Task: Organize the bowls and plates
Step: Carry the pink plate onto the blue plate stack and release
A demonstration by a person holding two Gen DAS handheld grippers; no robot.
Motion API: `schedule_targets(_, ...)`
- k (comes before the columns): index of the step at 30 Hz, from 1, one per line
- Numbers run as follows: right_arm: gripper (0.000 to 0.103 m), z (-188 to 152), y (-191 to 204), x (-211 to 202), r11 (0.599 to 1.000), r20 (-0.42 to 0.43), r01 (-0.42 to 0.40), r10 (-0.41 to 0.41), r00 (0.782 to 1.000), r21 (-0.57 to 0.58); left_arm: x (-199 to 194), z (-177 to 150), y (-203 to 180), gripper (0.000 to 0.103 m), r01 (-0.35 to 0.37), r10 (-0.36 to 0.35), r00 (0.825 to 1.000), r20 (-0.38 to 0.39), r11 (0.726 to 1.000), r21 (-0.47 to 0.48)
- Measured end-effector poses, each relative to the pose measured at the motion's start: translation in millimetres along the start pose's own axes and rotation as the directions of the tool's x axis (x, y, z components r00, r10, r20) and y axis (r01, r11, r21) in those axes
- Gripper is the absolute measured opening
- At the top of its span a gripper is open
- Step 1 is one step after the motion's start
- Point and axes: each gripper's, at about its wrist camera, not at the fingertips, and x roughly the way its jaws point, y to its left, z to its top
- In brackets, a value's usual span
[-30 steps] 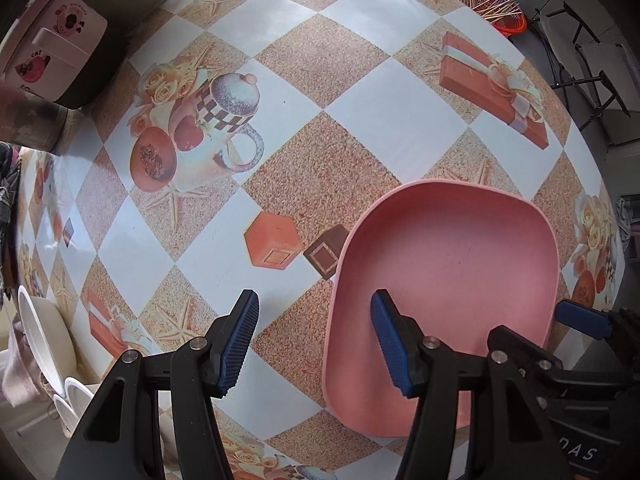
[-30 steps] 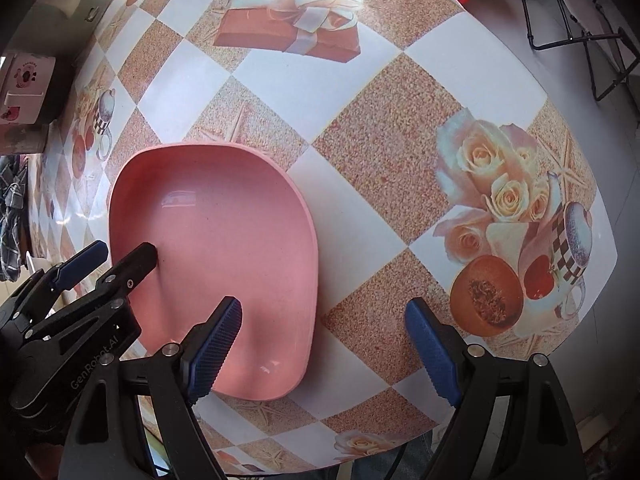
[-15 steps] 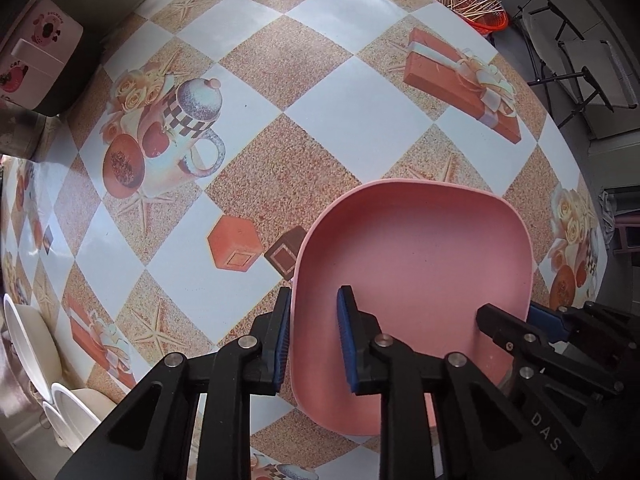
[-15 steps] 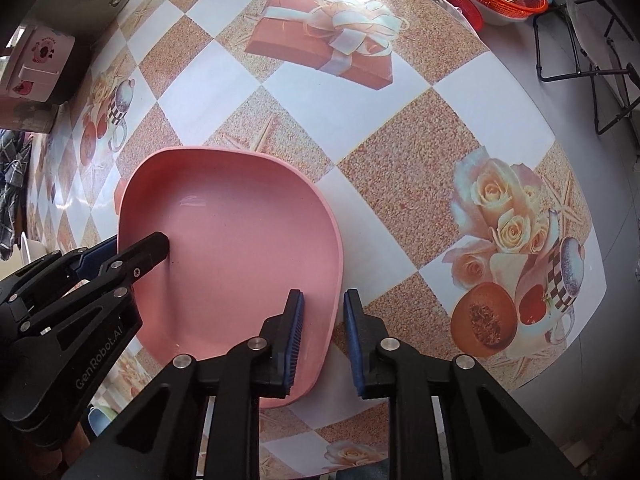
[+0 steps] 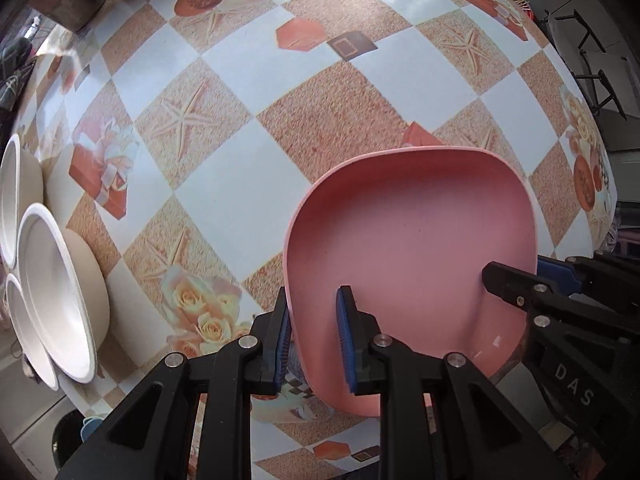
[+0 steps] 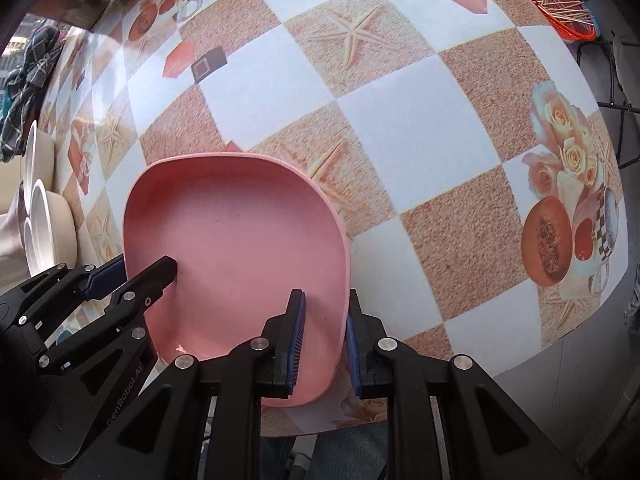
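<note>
A pink squarish plate point(image 5: 416, 248) is held off the patterned table by both grippers. My left gripper point(image 5: 314, 340) is shut on the plate's left rim. My right gripper point(image 6: 324, 344) is shut on the plate's right rim point(image 6: 340, 264). Each gripper shows in the other's view, the right one point(image 5: 520, 284) at the plate's right edge and the left one point(image 6: 132, 280) at its left edge. Several white and cream bowls and plates point(image 5: 52, 280) stand at the table's left edge; they also show in the right wrist view point(image 6: 44, 216).
The table point(image 5: 304, 112) wears a checkered cloth with printed roses, starfish and gift boxes. An orange basket of sticks point(image 6: 556, 4) stands at the far right. A dark folding chair frame point(image 5: 592, 56) stands beyond the table's right edge. A checked cloth point(image 6: 28, 80) hangs at the far left.
Both grippers closed on the pink plate's opposite rims and lifted it. The plate has moved left and toward the near edge; the white bowls at the left now look larger.
</note>
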Motion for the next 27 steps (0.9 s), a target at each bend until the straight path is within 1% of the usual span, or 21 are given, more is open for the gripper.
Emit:
schedule_targets(4,0.022,-21.8,42.1,11.4,0.995,-0.033,0.010,-0.013,0.999,-0.097,6.1,-35.8,26.4,0.024,-0.003,0.000,1.000,-0.027,0.996,-0.091)
schedule_targets(9,0.022,-45.5,99.2,23.8,0.973,-0.067,0.020,-0.037,0.997,-0.229,14.9,-77.8,58.1,0.024,0.008,-0.021,0.998,-0.059,0.980,-0.200)
schedule_targets(13,0.022,-66.9,138.9,34.2,0.951,-0.093,0.027,-0.059,0.994,-0.308,18.1,-109.4,76.7,0.024,0.012,-0.029,0.997,-0.068,0.969,-0.247)
schedule_targets(15,0.022,-77.1,154.9,39.3,0.941,-0.108,0.031,-0.072,0.992,-0.338,18.2,-124.2,81.3,0.024,0.022,-0.042,0.997,-0.066,0.963,-0.269)
schedule_targets(17,0.022,-87.7,170.6,43.3,0.930,-0.118,0.039,-0.088,0.989,-0.365,19.9,-132.3,86.8,0.024,0.033,-0.053,0.997,-0.063,0.958,-0.286)
schedule_targets(20,0.022,-101.0,187.1,47.2,0.927,-0.136,0.039,-0.096,0.986,-0.373,21.5,-143.5,91.7,0.024,0.045,-0.066,0.996,-0.063,0.953,-0.299)
schedule_targets(21,0.022,-104.9,192.8,48.8,0.927,-0.141,0.038,-0.097,0.985,-0.374,24.8,-153.4,93.1,0.024,0.053,-0.075,0.995,-0.062,0.951,-0.305)
schedule_targets(24,0.022,-116.4,212.1,49.9,0.920,-0.143,0.049,-0.112,0.983,-0.389,29.8,-172.2,105.1,0.024,0.078,-0.104,0.993,-0.060,0.940,-0.331)
schedule_targets(25,0.022,-113.6,218.8,48.3,0.916,-0.142,0.053,-0.118,0.983,-0.398,29.8,-176.3,109.9,0.024,0.085,-0.110,0.992,-0.056,0.938,-0.337)
schedule_targets(26,0.022,-125.8,225.1,50.3,0.913,-0.139,0.057,-0.123,0.983,-0.405,29.8,-182.2,113.5,0.024,0.088,-0.112,0.992,-0.051,0.936,-0.341)
schedule_targets(27,0.022,-130.5,231.1,49.7,0.909,-0.138,0.060,-0.127,0.982,-0.412,28.4,-185.0,115.8,0.024,0.089,-0.111,0.993,-0.044,0.935,-0.343)
